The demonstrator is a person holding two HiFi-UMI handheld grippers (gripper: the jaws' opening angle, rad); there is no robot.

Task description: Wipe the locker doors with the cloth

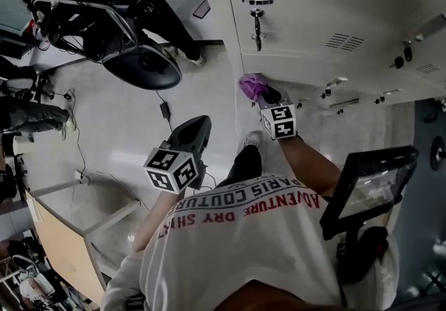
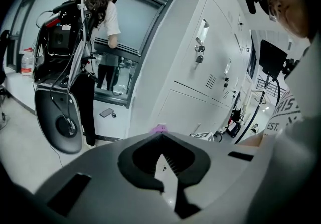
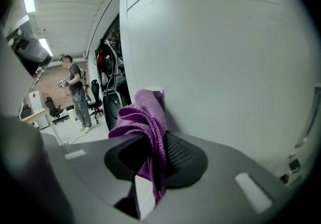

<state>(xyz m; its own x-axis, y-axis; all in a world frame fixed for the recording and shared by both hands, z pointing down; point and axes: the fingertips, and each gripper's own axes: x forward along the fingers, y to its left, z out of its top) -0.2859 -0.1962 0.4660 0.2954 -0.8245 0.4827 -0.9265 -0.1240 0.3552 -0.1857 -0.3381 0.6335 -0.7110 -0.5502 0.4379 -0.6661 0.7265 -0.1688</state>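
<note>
A purple cloth is pressed against the white locker door, near its left edge and below a hanging lock. My right gripper is shut on it. In the right gripper view the cloth bunches out between the jaws of the right gripper and touches the door. My left gripper hangs lower left, away from the lockers, over the floor. In its own view the left gripper has its jaws together with nothing in them, and the cloth peeks just above the tips.
A black rounded machine base with cables stands on the floor to the left. A wooden desk edge is at lower left. A person stands by the window. More locker doors with latches run to the right.
</note>
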